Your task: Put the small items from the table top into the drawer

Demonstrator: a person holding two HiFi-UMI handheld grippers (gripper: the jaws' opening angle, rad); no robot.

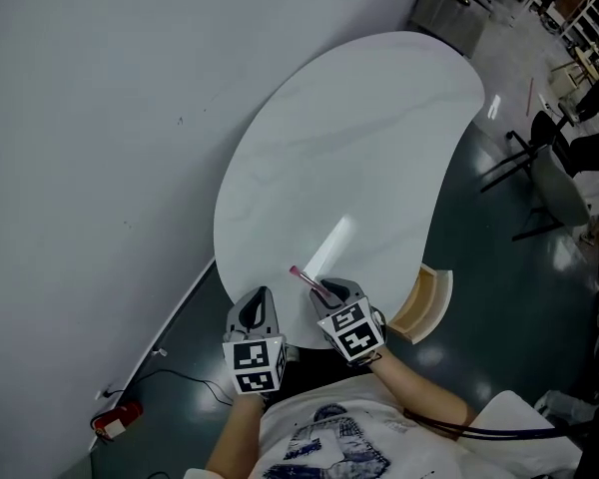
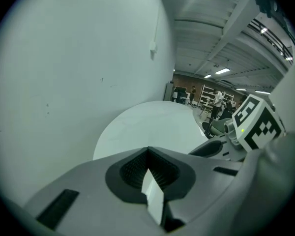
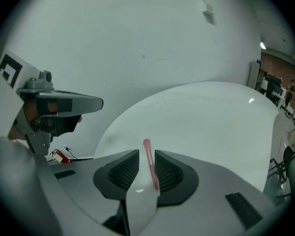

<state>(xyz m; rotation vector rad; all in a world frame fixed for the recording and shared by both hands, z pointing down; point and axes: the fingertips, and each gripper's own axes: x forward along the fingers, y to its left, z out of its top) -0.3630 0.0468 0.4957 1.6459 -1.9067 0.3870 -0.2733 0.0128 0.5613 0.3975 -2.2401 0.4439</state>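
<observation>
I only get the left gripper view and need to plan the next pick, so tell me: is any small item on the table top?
Observer: Yes, one thin pink stick at the near edge of the table.
Operator: Is the right gripper clamped on it?
Observer: No. The right gripper has its jaws apart, with the stick between them and not pressed.
Operator: Is the drawer open?
Observer: Yes, the drawer is pulled out under the table edge, on the person's right.
</observation>
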